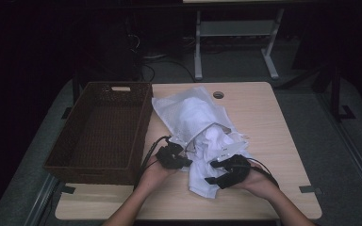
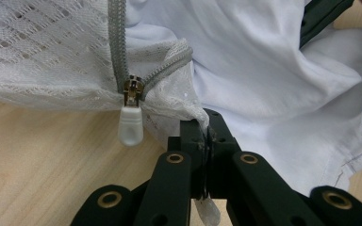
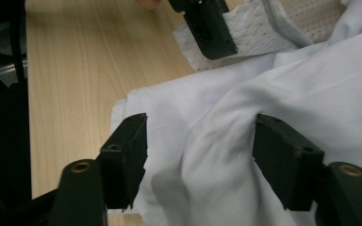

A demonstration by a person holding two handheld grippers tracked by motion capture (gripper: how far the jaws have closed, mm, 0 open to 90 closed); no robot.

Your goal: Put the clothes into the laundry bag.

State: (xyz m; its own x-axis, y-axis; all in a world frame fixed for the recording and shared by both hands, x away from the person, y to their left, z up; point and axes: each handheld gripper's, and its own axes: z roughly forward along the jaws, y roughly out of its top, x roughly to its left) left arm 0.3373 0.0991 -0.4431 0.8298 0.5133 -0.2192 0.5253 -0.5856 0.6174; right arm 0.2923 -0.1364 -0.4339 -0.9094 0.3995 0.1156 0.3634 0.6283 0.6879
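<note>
So the left gripper point(image 2: 206, 136) is clamped tight on the edge of the mesh bag point(image 1: 184, 113) right next to the zipper point(image 2: 131, 96); the bag lies across the middle of the table point(image 1: 273, 127), running from the far edge toward the near one, beside the wicker basket point(image 1: 101, 132) on the left edge. The white shirt point(image 1: 212, 146) spills out of the bag's mouth toward the near edge; the right gripper point(image 3: 200, 157) has its jaws apart over the shirt, pads not pressing on the cloth.

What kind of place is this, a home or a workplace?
Probably a lab or workshop set up for recording, not a home: a plain wooden table with a cable hole, metal desk legs behind it, and hand-held grippers with cables.
</note>
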